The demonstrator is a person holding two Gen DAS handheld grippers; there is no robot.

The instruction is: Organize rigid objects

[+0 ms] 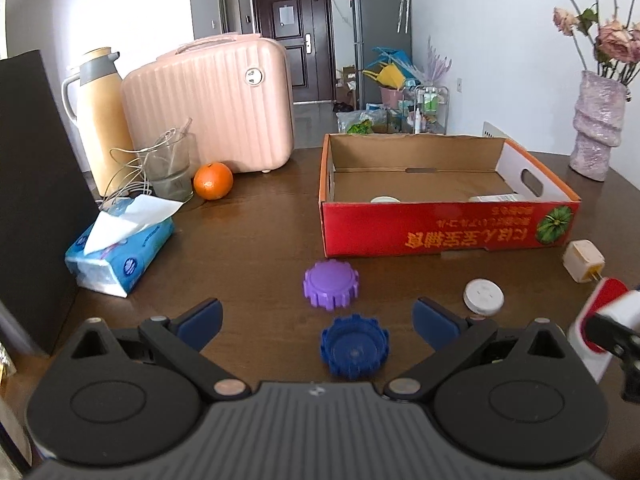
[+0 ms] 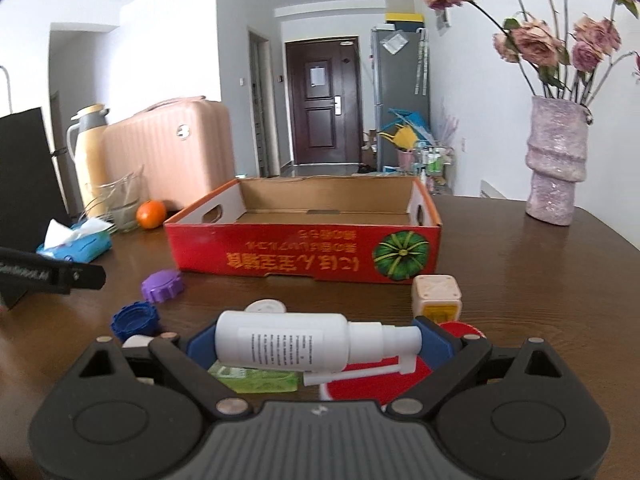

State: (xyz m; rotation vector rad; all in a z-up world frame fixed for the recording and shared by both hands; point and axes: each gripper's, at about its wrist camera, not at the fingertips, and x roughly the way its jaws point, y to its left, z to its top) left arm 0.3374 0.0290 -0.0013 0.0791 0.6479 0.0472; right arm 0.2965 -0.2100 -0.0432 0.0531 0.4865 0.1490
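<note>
The right gripper (image 2: pixel 318 340) was clamped on a white plastic spray bottle (image 2: pixel 296 342) lying crosswise, probably for the red cardboard box (image 2: pixel 304 256) mid-table. The left gripper (image 1: pixel 318 316) stood apart over a dark blue ridged cap (image 1: pixel 354 346) near the table's front edge.

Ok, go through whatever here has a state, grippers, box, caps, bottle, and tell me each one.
Left gripper: open, empty.
Right gripper: shut on the white spray bottle, held sideways.
Red cardboard box: open-topped.
Purple cap: top up.
Blue cap: hollow side up.
</note>
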